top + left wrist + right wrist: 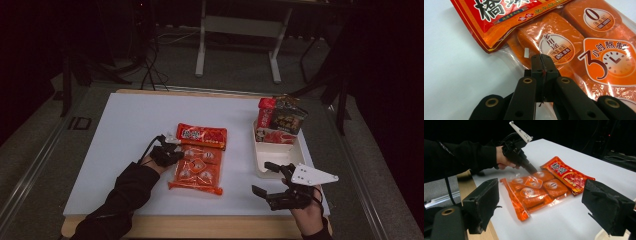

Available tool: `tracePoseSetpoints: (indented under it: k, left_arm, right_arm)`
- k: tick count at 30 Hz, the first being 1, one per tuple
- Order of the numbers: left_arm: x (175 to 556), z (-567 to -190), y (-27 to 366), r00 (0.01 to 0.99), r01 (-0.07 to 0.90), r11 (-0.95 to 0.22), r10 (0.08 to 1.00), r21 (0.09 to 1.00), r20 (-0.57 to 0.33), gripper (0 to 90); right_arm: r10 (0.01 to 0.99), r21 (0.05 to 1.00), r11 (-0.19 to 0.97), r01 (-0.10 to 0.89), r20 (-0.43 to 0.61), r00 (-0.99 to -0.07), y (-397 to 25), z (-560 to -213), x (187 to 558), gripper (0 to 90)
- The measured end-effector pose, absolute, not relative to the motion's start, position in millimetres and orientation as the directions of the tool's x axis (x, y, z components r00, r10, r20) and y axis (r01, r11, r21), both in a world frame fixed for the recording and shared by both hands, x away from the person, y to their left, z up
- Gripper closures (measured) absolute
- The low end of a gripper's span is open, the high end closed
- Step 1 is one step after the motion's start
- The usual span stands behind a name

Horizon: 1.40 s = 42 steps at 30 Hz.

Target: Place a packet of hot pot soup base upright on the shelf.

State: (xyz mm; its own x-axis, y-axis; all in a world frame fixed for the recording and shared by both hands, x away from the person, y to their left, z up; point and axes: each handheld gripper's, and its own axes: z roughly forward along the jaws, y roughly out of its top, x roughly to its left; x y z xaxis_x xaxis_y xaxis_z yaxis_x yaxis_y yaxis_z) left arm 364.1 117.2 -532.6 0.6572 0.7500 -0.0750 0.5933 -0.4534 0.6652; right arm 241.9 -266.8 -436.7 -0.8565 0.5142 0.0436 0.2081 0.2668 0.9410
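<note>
A clear bag of orange blocks [200, 172] [574, 42] [534, 192] lies flat in the middle of the white table. A red snack packet [201, 135] [499, 15] [567, 175] lies just beyond it and overlaps its far edge. My left gripper [172, 150] [541, 58] [532, 171] is at the bag's left far corner, jaws pressed together on the clear plastic edge. My right gripper [261, 177] [539, 207] hovers open near the front right of the table, with nothing between its pads and the bag farther off.
A white tray [257, 160] stands at the right, just beyond my right gripper, with several upright packets [280, 120] at its far end. The table's wooden front edge [200, 227] is close to both hands. A table frame [240, 25] stands on the floor behind.
</note>
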Motion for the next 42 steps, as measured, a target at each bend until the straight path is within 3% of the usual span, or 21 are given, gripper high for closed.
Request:
tracePoseSetpoints:
  k: [9,22,42]
  left_arm:
    - [364.2,-532.6,82.3,0.707,0.554,-0.493,0.705,0.671,-0.066,90.0]
    - [325.7,-526.1,111.7,0.735,0.563,-0.505,0.668,0.655,-0.117,89.9]
    - [305.3,-530.4,79.8,0.790,0.527,-0.555,0.599,0.644,-0.131,89.9]
  right_arm:
    - [0.518,0.943,0.259,0.210,0.048,-0.854,-269.3,-435.9,241.5,14.3]
    - [0.521,0.943,0.259,0.209,0.046,-0.852,-270.2,-435.7,241.4,14.3]
    - [0.520,0.941,0.268,0.207,0.040,-0.853,-267.3,-435.6,241.8,14.3]
